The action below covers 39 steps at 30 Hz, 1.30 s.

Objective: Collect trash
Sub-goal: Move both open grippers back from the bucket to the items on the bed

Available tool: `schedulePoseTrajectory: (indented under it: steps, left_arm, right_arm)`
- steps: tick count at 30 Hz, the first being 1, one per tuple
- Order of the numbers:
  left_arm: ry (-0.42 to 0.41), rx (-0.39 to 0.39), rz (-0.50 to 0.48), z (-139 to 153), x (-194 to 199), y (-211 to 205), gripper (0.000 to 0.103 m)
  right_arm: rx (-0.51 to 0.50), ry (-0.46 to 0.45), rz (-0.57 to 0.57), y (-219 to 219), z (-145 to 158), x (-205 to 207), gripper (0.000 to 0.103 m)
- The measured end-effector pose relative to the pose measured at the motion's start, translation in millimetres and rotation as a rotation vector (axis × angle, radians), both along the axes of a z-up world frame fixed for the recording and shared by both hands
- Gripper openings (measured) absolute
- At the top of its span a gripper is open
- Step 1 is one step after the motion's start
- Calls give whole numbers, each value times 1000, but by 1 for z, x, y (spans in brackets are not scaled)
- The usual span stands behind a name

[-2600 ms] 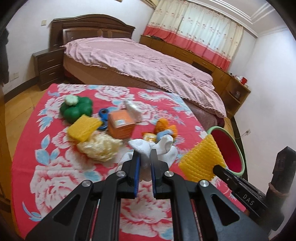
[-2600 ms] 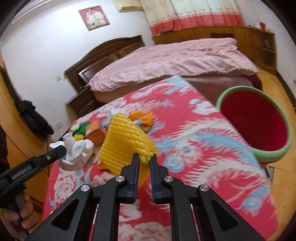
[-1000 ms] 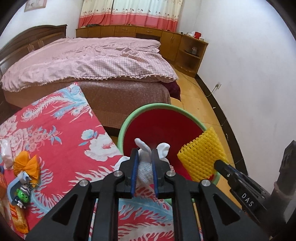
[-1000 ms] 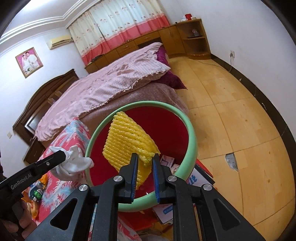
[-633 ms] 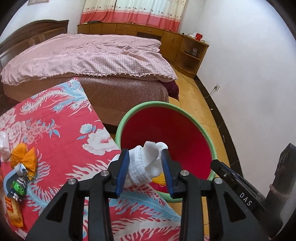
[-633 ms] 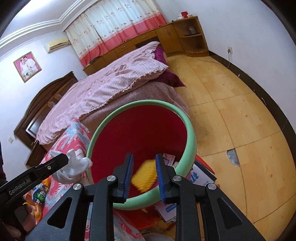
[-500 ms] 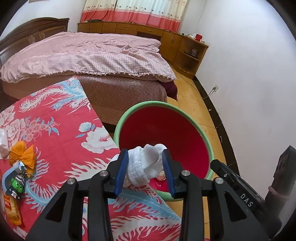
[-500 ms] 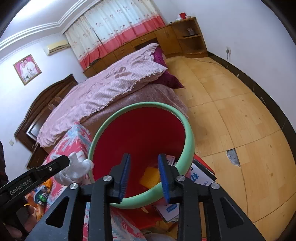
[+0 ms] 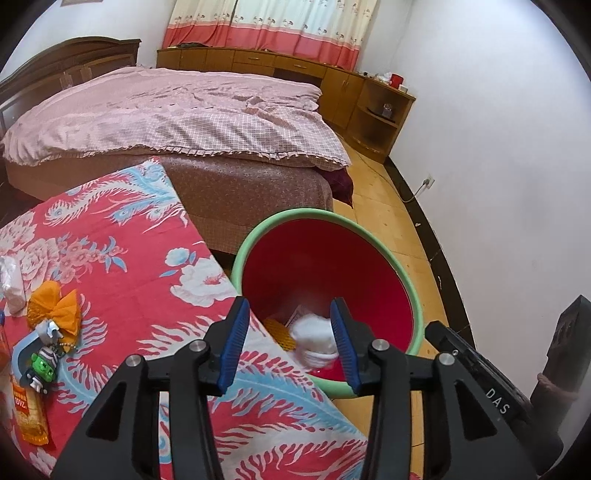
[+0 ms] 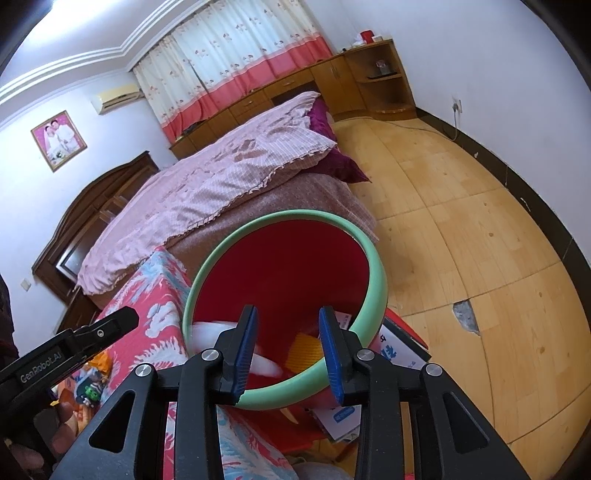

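Floral-clothed table point(image 9: 122, 266) beside red bin point(image 9: 369, 258), white wad point(image 9: 314, 332) inside; left claw point(image 9: 290, 341) opening, right claw point(image 10: 288, 350) apart, both empty.

Soft, even daylight fills both views, brightest at the pale floral curtains with a red hem point(image 10: 236, 66) far beyond the tongs. Shadows stay faint. Strong fisheye bending curves walls and floor, with black corners (heavy vignetting). A white crumpled wad point(image 9: 314, 338) looks motion-blurred.

Bin point(image 9: 399, 271) red w/ green rim; tablecloth point(image 9: 122, 266) red, white/blue floral; bedspread point(image 9: 177, 110) pink check; curtains point(image 9: 273, 26) cream & red
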<state>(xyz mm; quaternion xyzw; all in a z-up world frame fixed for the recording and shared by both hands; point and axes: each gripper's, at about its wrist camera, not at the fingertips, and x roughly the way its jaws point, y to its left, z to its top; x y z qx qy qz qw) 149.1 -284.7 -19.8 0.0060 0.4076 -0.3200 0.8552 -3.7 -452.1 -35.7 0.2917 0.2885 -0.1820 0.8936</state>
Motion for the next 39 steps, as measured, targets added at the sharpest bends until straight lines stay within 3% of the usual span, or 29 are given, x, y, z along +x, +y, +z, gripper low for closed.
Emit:
schedulePoseTrajectory:
  steps: [10, 14, 18, 39]
  left_arm:
    - [2, -6, 60, 6, -7, 29, 46]
    - [7, -5, 103, 6, -11, 47, 46]
    - [9, -7, 154, 7, -14, 68, 46]
    - [-30, 43, 412, 13, -15, 183, 46]
  right_arm:
    - [-34, 16, 28, 16, 13, -4, 36]
    - [-56, 22, 52, 27, 17, -5, 56]
    - [-67, 39, 93, 43, 17, -2, 61]
    - [-41, 44, 234, 103, 24, 8, 66]
